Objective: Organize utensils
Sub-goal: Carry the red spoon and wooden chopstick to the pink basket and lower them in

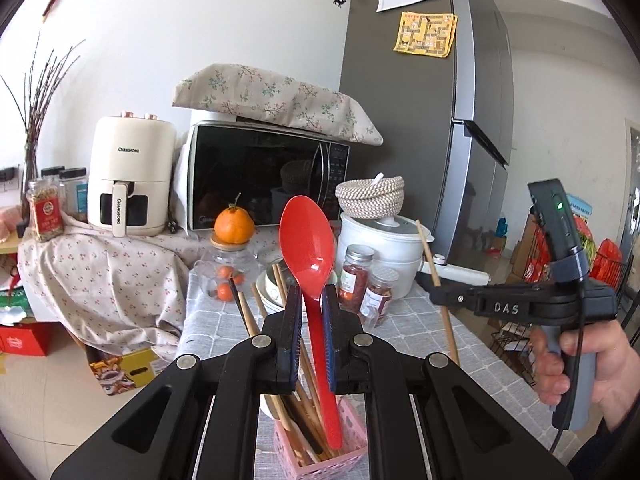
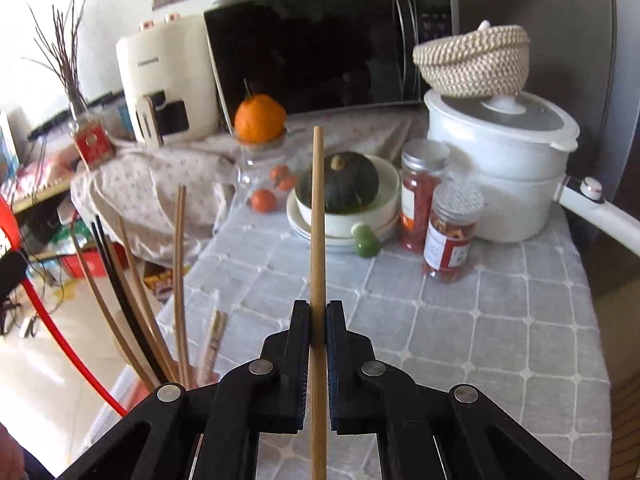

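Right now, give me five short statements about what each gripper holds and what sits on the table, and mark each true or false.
1. The left gripper is shut on a red spoon. True.
2. The right gripper holds a black chopstick. False: it grips a light wooden chopstick.
3. The pink basket already holds chopsticks. True.
4. The bowl holds an orange. False: it holds a dark green squash.
5. A woven basket sits on the white pot. True.

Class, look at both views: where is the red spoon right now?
In the left wrist view the red spoon stands centre frame, clamped in the left gripper, bowl up, its handle end down in the pink basket among the chopsticks.
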A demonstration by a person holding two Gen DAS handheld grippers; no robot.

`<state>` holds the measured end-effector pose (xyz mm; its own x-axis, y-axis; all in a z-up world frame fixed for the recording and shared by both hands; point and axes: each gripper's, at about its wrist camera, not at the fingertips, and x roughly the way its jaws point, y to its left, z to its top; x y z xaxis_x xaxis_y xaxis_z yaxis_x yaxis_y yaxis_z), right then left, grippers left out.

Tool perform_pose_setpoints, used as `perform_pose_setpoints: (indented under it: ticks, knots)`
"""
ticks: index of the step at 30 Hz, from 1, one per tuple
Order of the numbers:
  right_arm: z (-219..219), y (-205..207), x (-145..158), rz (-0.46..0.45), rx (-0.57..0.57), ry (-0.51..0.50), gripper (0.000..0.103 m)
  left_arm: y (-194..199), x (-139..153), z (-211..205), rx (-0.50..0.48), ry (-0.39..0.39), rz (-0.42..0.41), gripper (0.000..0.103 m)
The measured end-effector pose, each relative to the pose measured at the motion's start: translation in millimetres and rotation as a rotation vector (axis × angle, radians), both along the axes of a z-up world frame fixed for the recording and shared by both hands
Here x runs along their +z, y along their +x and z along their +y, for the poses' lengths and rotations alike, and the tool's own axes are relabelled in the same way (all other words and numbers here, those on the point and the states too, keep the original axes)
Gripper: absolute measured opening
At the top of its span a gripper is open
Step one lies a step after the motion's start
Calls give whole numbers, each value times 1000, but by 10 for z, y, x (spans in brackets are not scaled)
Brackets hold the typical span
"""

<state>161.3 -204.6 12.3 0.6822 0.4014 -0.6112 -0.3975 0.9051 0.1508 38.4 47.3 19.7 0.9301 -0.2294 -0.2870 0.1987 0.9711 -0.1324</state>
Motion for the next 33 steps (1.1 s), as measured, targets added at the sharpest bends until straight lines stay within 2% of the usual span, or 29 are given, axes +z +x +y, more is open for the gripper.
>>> perform_pose_setpoints:
  ticks: [4,8,11,13,19,24,28,33]
  knots:
    - [13,-49,59,-76,-29,59,3,63,-111,-42,45,51,11,10]
    - [63,-149,120,-129,-37,105,3,149,-229,-71,61,52,44,10]
    - [82,-220,179,-163,-27,129,3,172,-295,-185,71,110,58,10]
    - [85,-245,190,-175,-22,140,3,188,-350,-255,58,142,75,10]
    - [89,-272,209,-189,-15,171,3,239,-467,-376,12,153,127,10]
    - [121,-353,247,-227,-7,187,3,351,-599,-389,-5,85,176,10]
    - [115,-390,263,-240,1,227,3,404,-700,-405,7,86,214,10]
    - [146,-411,246,-235,17,286,3,370,-665,-283,14,21,239,10]
